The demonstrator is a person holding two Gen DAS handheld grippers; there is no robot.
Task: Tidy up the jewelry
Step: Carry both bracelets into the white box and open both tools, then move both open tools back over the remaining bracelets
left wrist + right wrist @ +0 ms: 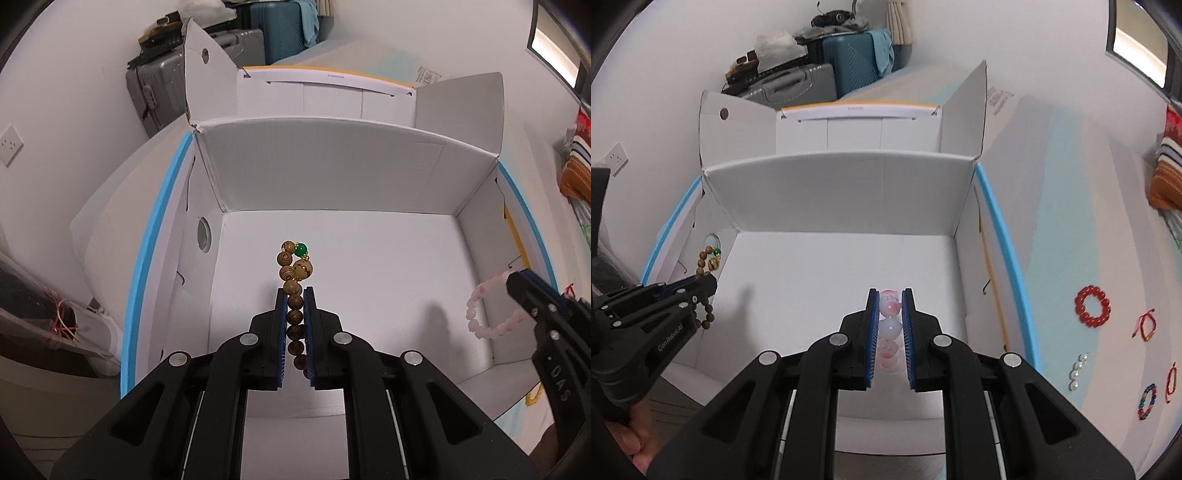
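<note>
Left wrist view: left claw [295,295] pinching wooden bead bracelet [293,271] over white box [332,177]; right claw [890,295] pinching pink bracelet [889,314]. Step: drop-off, seemingly. Next: spread both claws.

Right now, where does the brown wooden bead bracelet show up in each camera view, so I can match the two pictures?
Left wrist view: the wooden bead bracelet sits at centre, pinched in the left gripper, its green bead uppermost, over the floor of the white box.
Right wrist view: the wooden bead bracelet is at the far left edge, hanging from the left gripper.
Shared landmark: the round hole in the box's left wall.
</note>
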